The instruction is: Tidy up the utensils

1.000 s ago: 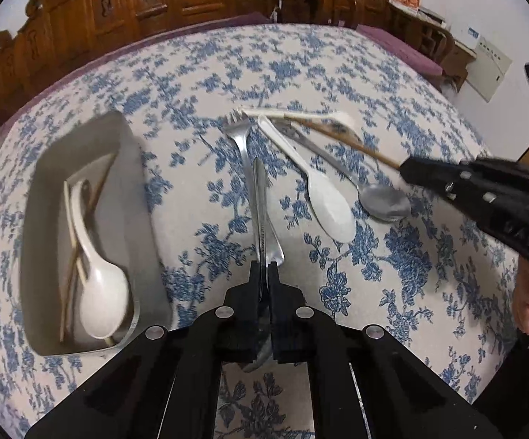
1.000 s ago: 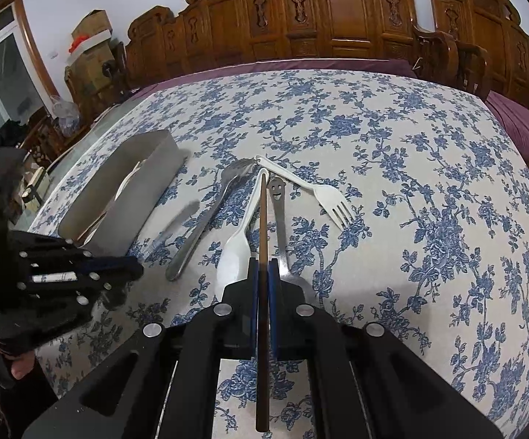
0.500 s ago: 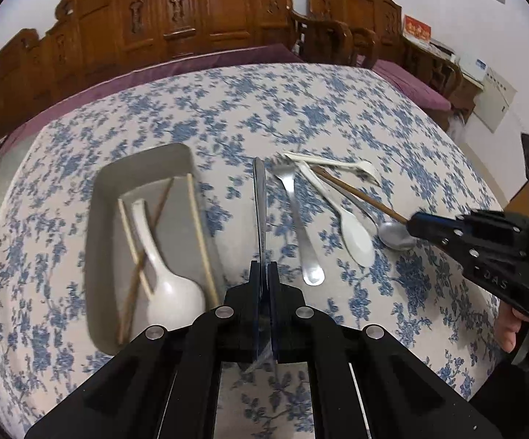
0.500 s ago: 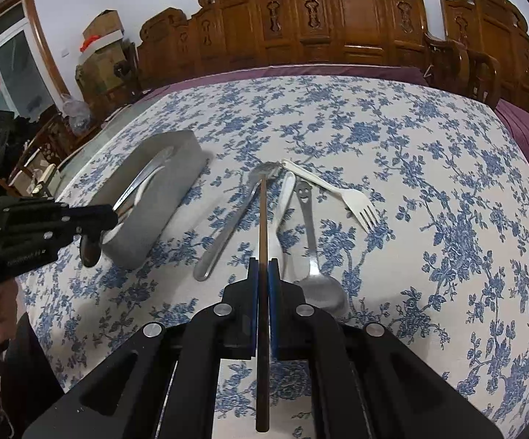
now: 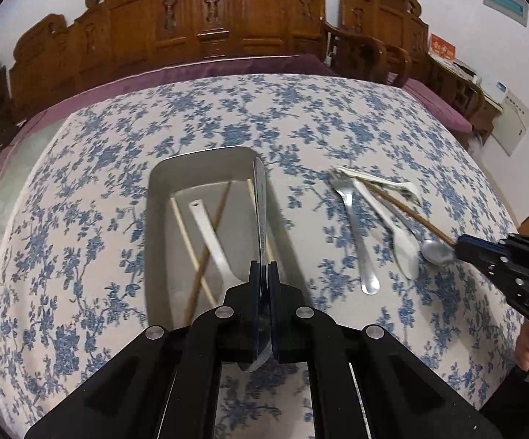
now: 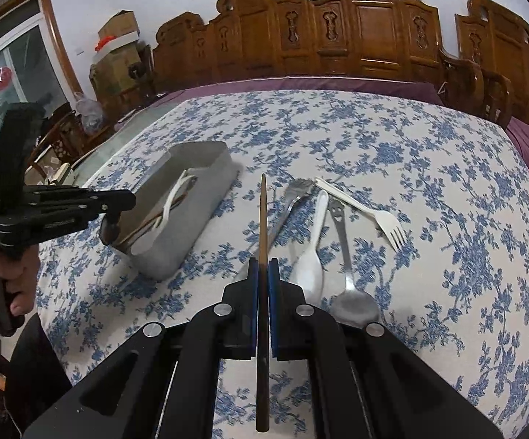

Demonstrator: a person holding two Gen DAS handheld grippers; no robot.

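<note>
Over the grey tray (image 5: 154,197) near the table's left edge, the left gripper (image 5: 263,274) is clamped on a metal spoon (image 5: 260,197), its handle reaching above the tray's right wall. Inside the tray lie a white spoon (image 5: 209,234) and chopsticks (image 5: 191,252). Toward the table's middle, the right gripper (image 6: 263,274) is clenched on a brown chopstick (image 6: 263,219), held clear of the floral tablecloth (image 6: 429,183). Beside it on the cloth rest a steel fork (image 5: 355,234), a white ladle spoon (image 6: 312,256), a smiley-handled spoon (image 6: 348,278) and a white fork (image 6: 370,212).

Steel spoon (image 5: 260,216) bowl perhaps hidden behind left hand-held gripper (image 5: 263,274) fingers.
</note>
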